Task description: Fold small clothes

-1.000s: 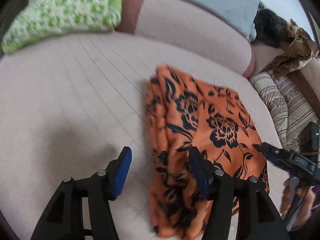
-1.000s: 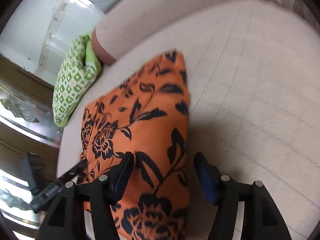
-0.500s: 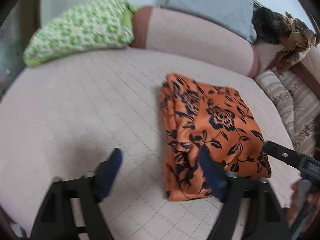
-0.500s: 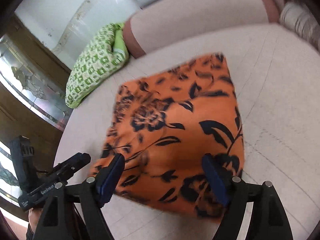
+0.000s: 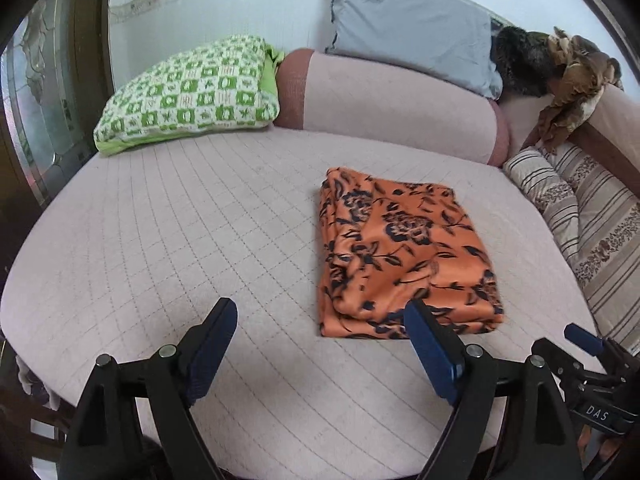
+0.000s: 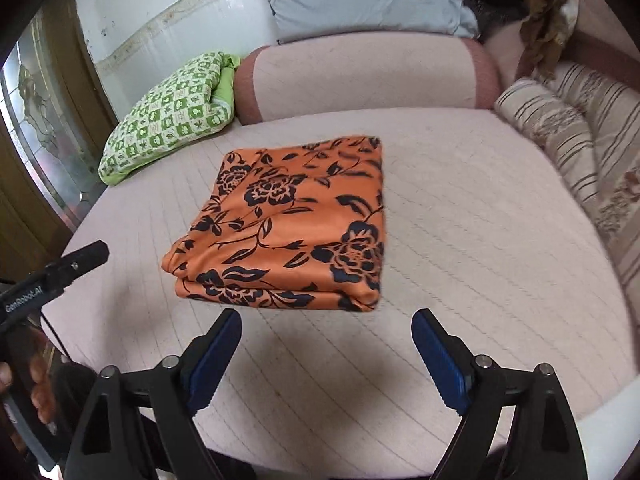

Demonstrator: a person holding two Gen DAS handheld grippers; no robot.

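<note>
garment on mattress | bolster behind garment | pillow left of bolster

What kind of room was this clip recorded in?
Most likely a bedroom or home sitting room: a quilted pink mattress with a bolster, a green checked pillow against the wall, and a folded orange floral garment on top.

Both tongs pulled back off orange cloth, jaws just opened

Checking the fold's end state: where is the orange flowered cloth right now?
The orange cloth lies folded on the pink bed cover, centre of the right wrist view, ahead of the open tongs, with the green checked pillow beyond it to the left.
</note>
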